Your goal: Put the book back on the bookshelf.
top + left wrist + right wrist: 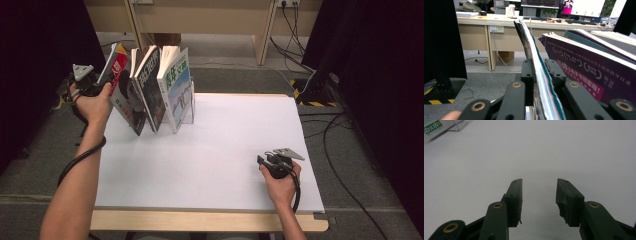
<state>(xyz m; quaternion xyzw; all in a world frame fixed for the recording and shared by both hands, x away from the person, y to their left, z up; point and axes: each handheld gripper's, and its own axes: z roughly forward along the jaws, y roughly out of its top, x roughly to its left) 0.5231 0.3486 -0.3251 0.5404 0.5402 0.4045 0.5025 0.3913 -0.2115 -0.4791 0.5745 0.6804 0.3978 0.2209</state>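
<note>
a: where's the left tongs (103, 86)?

b: off the bench's far left corner, at the row of books. in the left gripper view its jaws stand either side of the end book (534, 62), near the top edge, pages running up between them. the left pad looks to touch the cover; on the right there's a thin gap, so i'd call the jaws apart, not clamped.

a: and the book itself?

b: red cover (116, 67), leftmost of the row, leaning left out past the bench (210, 165) edge. its foot is hidden behind the next book (131, 102), so i cannot tell where it rests.

a: the rest of the row?

b: three more lean the same way, close together. the last one, blue and white (177, 90), stands against a clear bookend (191, 107) by the far edge.

a: the right tongs (261, 161)?

b: low over the near right part of the bench, pointing left across it. in the right gripper view (539, 195) the jaws stand apart with bare white sheet between them.

a: room to move?

b: plenty. the white top is bare from the bookend to the right edge and down to the near wooden lip. left of the end book is floor and a dark curtain (35, 60), close by.
</note>
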